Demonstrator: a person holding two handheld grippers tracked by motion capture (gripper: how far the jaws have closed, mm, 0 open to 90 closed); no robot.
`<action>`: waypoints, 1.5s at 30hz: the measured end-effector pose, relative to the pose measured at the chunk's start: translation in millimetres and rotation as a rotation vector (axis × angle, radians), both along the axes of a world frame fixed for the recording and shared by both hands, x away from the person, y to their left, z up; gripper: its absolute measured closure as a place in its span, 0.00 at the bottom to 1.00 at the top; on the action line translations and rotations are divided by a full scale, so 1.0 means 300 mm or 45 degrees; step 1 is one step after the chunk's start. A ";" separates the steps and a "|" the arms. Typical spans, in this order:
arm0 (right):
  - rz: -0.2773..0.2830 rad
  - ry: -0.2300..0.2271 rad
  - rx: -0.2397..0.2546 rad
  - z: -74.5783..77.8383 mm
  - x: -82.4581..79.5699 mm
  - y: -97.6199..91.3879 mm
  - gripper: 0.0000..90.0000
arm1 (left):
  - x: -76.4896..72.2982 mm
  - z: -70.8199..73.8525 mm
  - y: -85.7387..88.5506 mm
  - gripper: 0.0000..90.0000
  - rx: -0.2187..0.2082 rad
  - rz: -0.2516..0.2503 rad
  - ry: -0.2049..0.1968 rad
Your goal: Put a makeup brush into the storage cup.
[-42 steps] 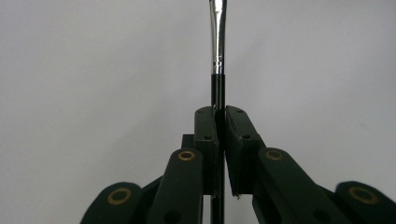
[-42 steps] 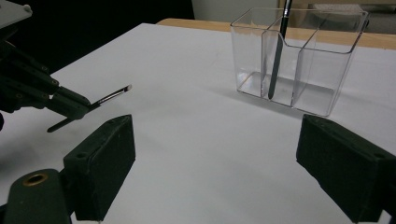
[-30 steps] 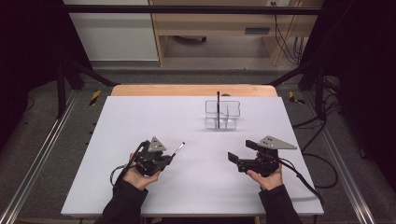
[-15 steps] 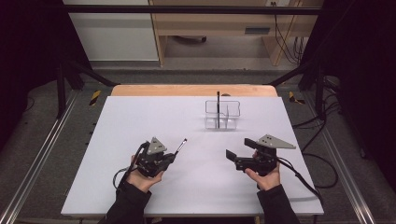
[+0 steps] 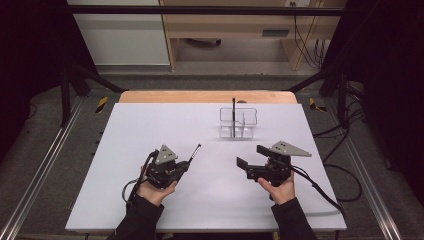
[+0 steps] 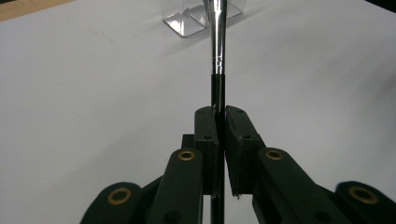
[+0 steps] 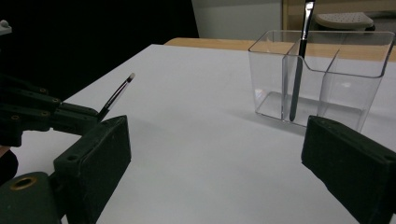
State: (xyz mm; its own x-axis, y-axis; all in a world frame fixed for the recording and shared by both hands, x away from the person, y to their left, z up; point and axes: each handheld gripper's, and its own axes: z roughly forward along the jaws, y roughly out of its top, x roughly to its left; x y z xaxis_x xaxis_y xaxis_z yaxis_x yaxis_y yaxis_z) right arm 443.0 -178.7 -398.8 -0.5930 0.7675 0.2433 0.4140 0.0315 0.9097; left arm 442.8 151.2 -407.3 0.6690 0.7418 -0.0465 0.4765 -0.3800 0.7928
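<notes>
Black hand-held gripper, left (image 5: 186, 165), clamps 1 brush (image 6: 218, 42); right (image 5: 250, 162) open; 1 brush (image 7: 299, 70) prob. in organizer (image 7: 355, 70).

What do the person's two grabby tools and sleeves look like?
Each tool, the left tool and the right tool, is black, with a grey three-cornered plate on top and a black cable trailing behind. Up close, the arms behind the flat black jaws carry small brass-coloured rings. Both sleeves are dark.
</notes>
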 end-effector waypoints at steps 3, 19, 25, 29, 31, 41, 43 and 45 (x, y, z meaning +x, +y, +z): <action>0.006 -0.005 0.013 0.011 0.003 0.009 0.10 | 0.001 0.006 -0.003 0.93 -0.014 0.010 -0.013; -0.015 -0.024 0.077 0.076 0.034 0.073 0.12 | 0.000 0.030 -0.041 0.93 -0.135 0.023 -0.066; -0.022 -0.018 0.114 0.093 0.043 0.084 0.13 | -0.004 0.024 -0.053 0.93 -0.165 0.022 -0.069; -0.021 0.002 0.130 0.087 0.051 0.095 0.14 | -0.005 0.016 -0.064 0.93 -0.184 0.027 -0.077; -0.019 0.011 0.132 0.084 0.055 0.103 0.14 | -0.004 0.011 -0.071 0.93 -0.201 0.029 -0.076; -0.027 0.041 0.172 0.067 0.061 0.136 0.15 | -0.010 -0.003 -0.097 0.93 -0.235 0.041 -0.094; -0.026 0.045 0.172 0.064 0.062 0.138 0.16 | -0.009 -0.005 -0.099 0.93 -0.234 0.042 -0.095; -0.026 0.058 0.177 0.057 0.065 0.145 0.16 | -0.008 -0.008 -0.101 0.93 -0.233 0.044 -0.097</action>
